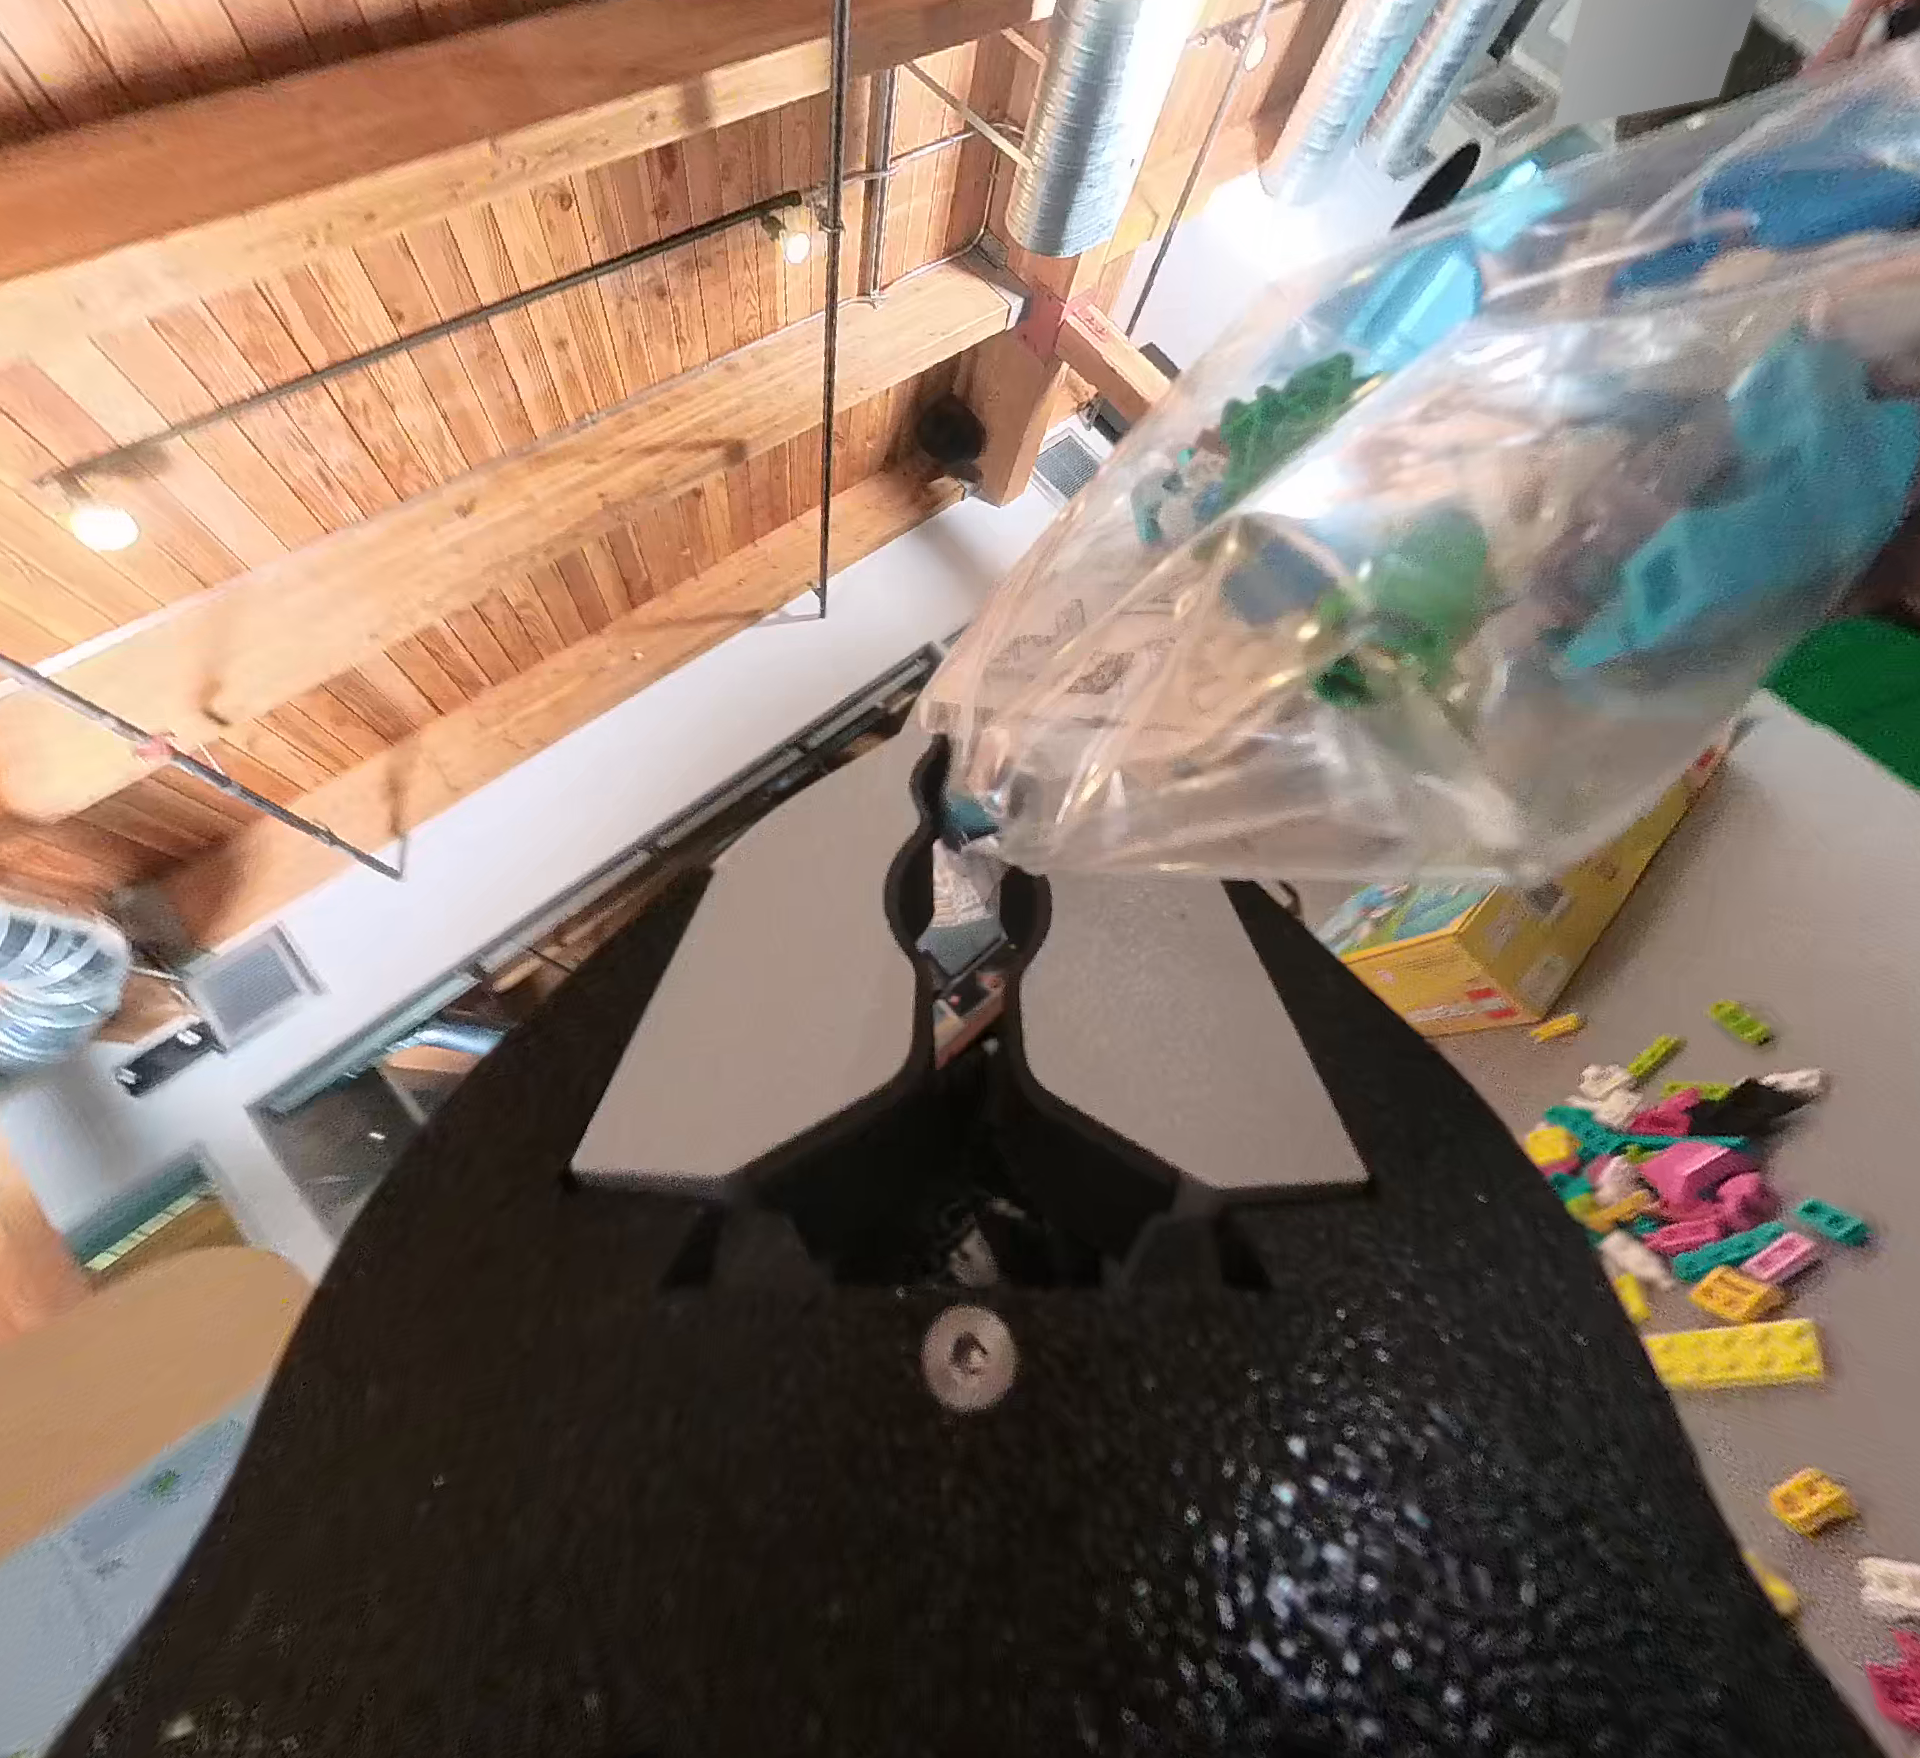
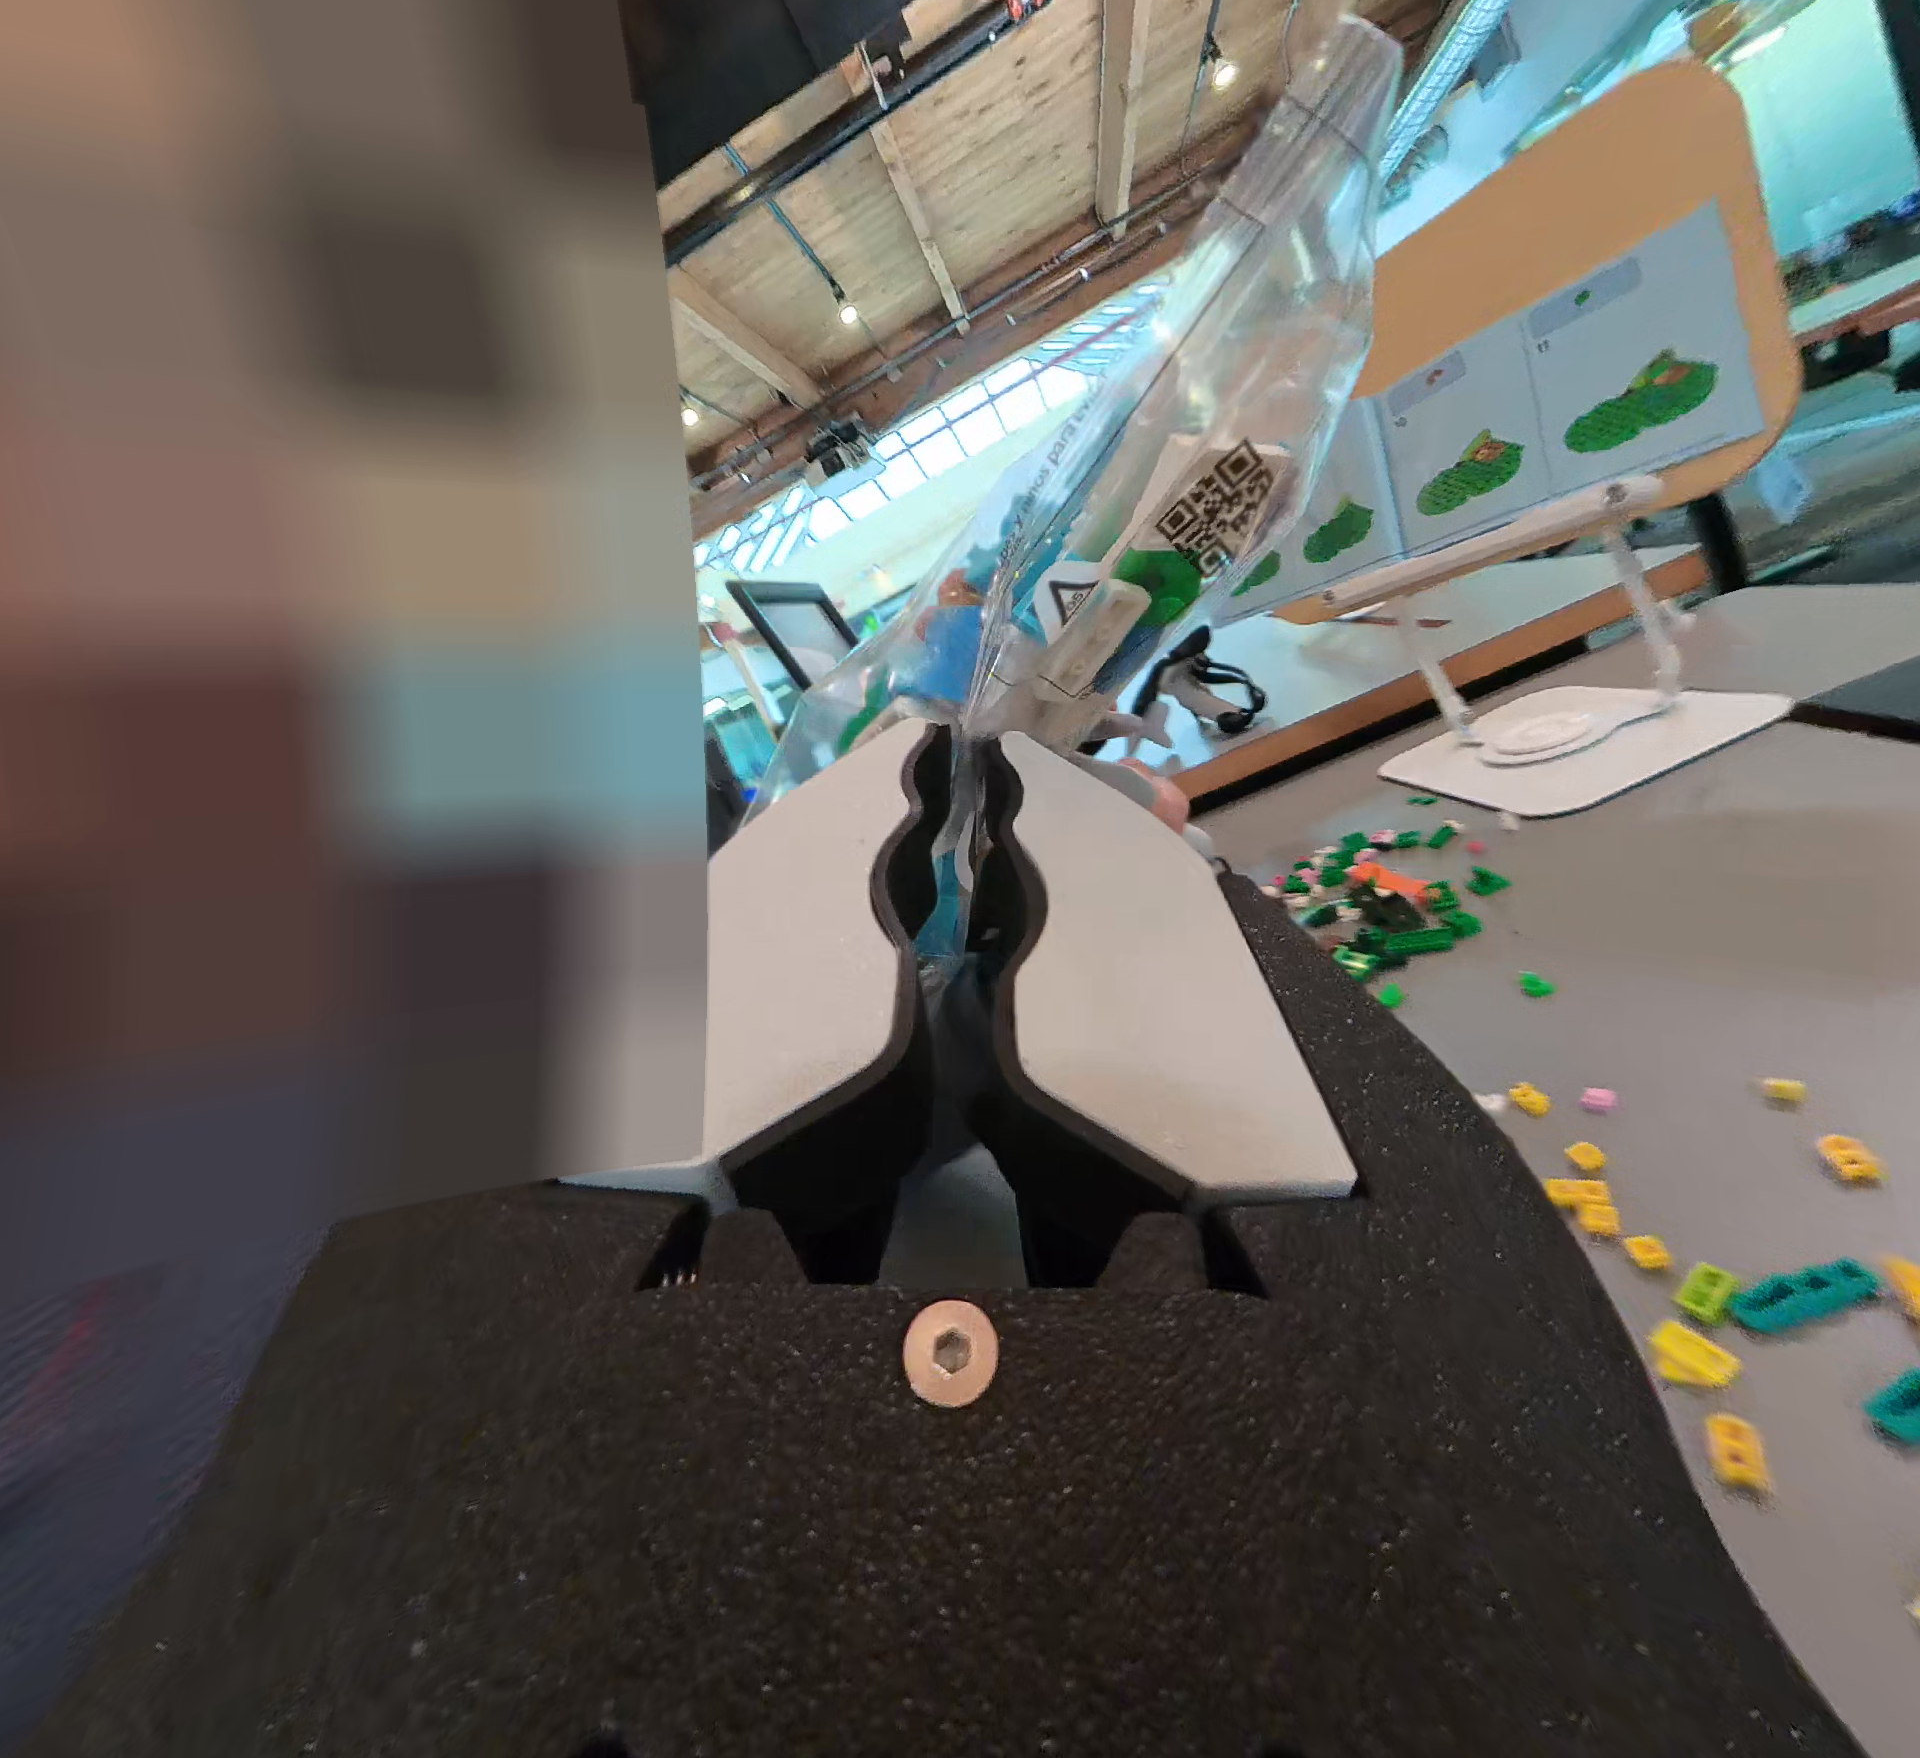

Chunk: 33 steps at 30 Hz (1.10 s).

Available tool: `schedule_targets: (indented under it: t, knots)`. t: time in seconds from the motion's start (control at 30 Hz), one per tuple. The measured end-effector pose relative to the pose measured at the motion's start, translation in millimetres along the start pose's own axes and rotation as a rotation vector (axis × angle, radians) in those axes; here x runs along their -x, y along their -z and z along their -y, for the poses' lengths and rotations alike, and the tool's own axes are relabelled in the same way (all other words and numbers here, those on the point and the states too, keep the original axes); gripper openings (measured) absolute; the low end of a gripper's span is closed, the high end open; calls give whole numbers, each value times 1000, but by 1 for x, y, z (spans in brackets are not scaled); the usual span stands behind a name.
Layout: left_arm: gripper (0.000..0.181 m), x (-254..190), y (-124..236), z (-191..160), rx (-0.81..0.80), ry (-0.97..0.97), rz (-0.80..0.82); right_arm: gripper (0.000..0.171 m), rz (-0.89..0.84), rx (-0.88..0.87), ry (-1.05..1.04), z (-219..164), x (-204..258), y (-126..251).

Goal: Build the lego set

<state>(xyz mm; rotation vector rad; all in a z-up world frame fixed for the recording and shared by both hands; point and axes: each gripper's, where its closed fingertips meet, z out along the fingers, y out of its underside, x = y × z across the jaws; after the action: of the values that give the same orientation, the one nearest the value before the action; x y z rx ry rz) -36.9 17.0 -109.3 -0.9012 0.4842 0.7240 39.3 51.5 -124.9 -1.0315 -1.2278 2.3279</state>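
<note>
Up above the grey table point(image 1: 1787, 887), a clear plastic bag point(image 1: 1455, 586) of lego pieces is held in the air between both tools. Left gripper point(image 1: 961, 835) has its black fingers pinched tight on one crumpled corner of the bag; right gripper point(image 2: 961, 763) is likewise clamped on the bag's film point(image 2: 1195, 420), grey-faced fingers nearly meeting with plastic squeezed between them. Holding it at two spots, raised off the table, looks like a setup for tearing or pulling the bag open, so the pieces can be tipped out; that is my read, the bag seems unopened at this point but I can't tell for sure. Bag looks shiny, wrinkled, see-through, with a printed square code patch on one side; inside are teal, blue, and green bricks bunched toward the far end in the left wrist view, blurred. Below on the table, already loose: a pile of pink, teal and yellow pieces point(image 1: 1683, 1199), and in the right wrist view scattered yellow pieces point(image 2: 1621, 1220) near and a green cluster point(image 2: 1392, 908) farther off. Yellow set box point(image 1: 1496, 950) lies on its side beside the pile. Instruction sheet point(image 2: 1558, 378) showing green build steps sits propped on a white stand point(image 2: 1558, 732) at the table's far side, angled toward the worker for reference.
</note>
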Motion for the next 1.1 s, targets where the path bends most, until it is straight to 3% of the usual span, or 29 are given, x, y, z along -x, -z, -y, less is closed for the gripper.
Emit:
schedule_targets:
  t: [0.13,0.4,1.1]
  knots:
    - [7,-1,2,6,-8,-144,16,4,-46,55,184,3,8,0]
    - [6,-6,4,7,-10,-237,23,2,-55,131,408,3,25,-4]
    - [6,-10,10,-5,37,-197,1,2,-123,170,353,-5,29,19]
